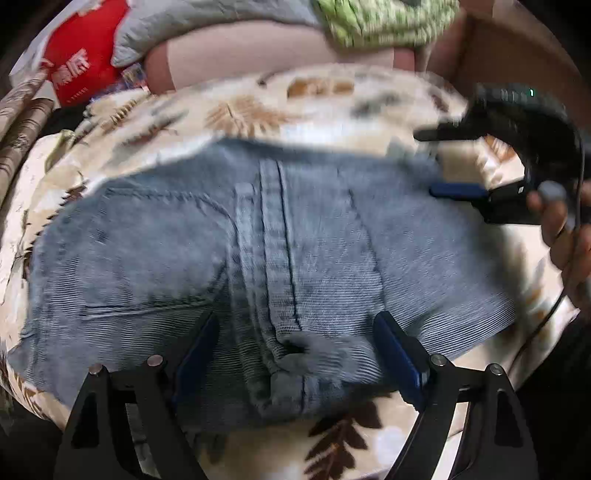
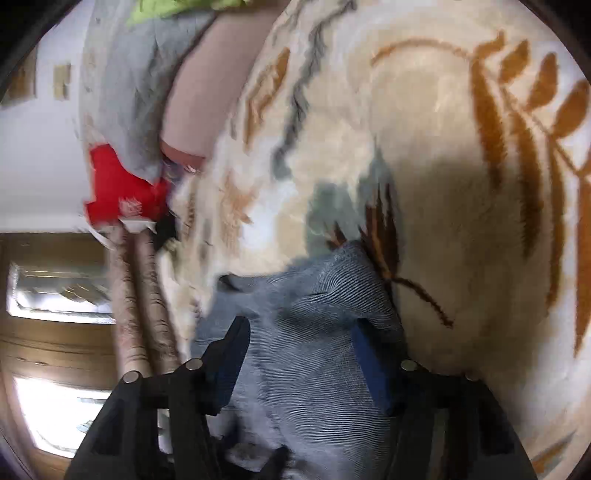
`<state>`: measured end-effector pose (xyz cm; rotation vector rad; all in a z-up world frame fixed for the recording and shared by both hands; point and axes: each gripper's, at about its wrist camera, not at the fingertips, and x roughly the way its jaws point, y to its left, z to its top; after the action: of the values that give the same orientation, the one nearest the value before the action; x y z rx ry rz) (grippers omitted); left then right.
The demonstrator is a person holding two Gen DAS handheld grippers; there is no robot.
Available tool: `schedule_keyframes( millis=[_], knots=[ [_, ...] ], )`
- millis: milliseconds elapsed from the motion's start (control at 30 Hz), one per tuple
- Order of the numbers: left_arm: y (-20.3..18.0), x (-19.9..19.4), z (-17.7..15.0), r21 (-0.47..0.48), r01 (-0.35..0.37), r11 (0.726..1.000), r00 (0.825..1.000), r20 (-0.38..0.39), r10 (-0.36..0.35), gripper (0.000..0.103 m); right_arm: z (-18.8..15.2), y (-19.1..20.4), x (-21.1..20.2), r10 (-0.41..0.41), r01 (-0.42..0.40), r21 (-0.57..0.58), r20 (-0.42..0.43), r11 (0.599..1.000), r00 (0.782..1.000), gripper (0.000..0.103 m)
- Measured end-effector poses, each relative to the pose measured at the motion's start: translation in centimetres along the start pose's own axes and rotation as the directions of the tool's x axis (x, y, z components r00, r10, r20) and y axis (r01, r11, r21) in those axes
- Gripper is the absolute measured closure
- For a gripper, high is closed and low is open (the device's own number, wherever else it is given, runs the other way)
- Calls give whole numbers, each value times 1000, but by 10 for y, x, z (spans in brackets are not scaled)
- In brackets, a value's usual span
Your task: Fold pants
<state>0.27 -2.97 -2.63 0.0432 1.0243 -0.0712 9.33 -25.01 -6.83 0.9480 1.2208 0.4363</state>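
Note:
Light blue jeans lie spread on a cream blanket with a brown leaf print. The left gripper hangs over their near edge, open. Its blue pads straddle the central seam without pinching it. At the right edge a hand holds the right gripper, jaws apart around the jeans' far corner. In the right wrist view the right gripper has a bunched ridge of denim between its wide-set fingers. The pads do not visibly squeeze it.
At the back of the bed lie a red bag, a grey cloth, a green patterned cloth and a pink cushion. A brown cardboard box stands at the back right. Striped bedding hangs beside a window.

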Motion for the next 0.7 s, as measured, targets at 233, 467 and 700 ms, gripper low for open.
schedule_keyframes(
  millis=[233, 467, 700],
  knots=[
    [4, 24, -10, 11, -8, 1000, 1000, -28, 9, 11, -25, 21, -18, -116, 117, -154, 14, 981, 993, 29],
    [22, -23, -5, -59, 15, 998, 996, 93, -10, 12, -44, 44, -44, -112, 118, -179, 42, 977, 993, 34],
    [29, 5, -12, -57, -27, 998, 999, -23, 26, 12, -94, -5, -17, -128, 121, -116, -56, 986, 990, 37]
  ],
)
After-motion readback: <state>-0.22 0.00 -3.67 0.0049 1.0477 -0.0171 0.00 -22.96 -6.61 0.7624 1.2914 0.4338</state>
